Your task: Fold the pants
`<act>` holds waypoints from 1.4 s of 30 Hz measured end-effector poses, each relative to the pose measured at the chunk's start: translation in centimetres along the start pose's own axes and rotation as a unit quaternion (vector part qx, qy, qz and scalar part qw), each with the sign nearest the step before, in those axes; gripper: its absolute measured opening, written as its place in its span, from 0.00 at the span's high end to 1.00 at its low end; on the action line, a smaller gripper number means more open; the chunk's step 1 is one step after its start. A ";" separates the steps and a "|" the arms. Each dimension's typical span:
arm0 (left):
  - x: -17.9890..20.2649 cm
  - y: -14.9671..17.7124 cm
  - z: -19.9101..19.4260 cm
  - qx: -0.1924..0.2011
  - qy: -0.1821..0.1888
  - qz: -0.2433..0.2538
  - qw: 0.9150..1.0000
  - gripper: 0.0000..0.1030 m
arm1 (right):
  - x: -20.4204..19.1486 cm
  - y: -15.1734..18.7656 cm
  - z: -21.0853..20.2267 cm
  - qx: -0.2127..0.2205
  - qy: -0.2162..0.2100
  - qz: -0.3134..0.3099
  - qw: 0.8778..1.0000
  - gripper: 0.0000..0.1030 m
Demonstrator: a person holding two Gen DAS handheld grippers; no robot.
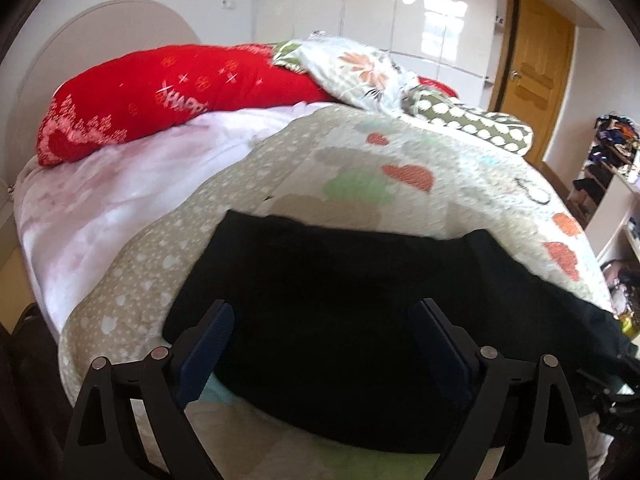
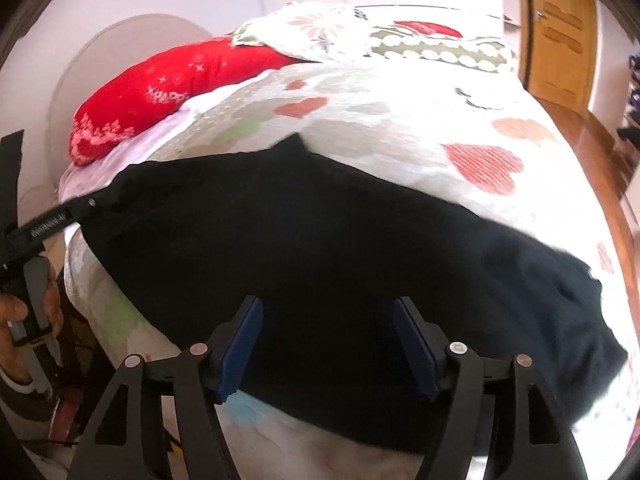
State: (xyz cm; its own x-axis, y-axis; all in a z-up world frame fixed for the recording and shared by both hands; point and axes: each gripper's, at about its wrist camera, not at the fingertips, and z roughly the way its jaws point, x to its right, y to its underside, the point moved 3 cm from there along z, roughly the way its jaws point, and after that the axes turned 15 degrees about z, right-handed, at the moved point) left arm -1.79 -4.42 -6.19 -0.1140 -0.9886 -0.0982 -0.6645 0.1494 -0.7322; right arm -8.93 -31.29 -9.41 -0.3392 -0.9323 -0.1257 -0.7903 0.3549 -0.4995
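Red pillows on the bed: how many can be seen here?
1 for certain: the red pillow lying by the headboard. A second red patch shows behind the floral bedding; it may be another pillow, mostly hidden.

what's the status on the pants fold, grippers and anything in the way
Left gripper open, right gripper open, neither gripping. Black pants flat on the quilt, near the bed's edge. Nothing lying on them.

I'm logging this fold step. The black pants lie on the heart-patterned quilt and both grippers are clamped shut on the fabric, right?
Not quite. The black pants do lie on the heart-patterned quilt, but both wrist views show the left gripper and right gripper open, with nothing pinched.
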 end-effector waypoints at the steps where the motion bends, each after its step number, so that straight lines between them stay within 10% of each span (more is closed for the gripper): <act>1: 0.3 0.0 0.0 0.000 0.007 0.002 1.000 0.11 | 0.6 0.2 -0.3 0.000 0.006 0.005 1.000 0.33; 31: 13.6 -3.2 1.7 -0.016 0.108 0.136 0.985 0.11 | 10.7 2.3 -8.7 0.044 0.033 0.103 0.993 0.31; 42: 20.3 -6.1 5.0 -0.052 0.238 0.204 0.948 0.11 | 15.0 3.3 -9.0 0.052 -0.003 0.185 0.981 0.27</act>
State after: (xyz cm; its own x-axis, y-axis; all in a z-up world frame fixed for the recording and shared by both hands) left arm 3.63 -25.50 -7.05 -0.6816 -0.7312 -0.0252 -0.5595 0.5432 -0.6260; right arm -21.20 -43.49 -5.28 -0.5899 -0.7417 -0.3192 -0.5568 0.6600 -0.5044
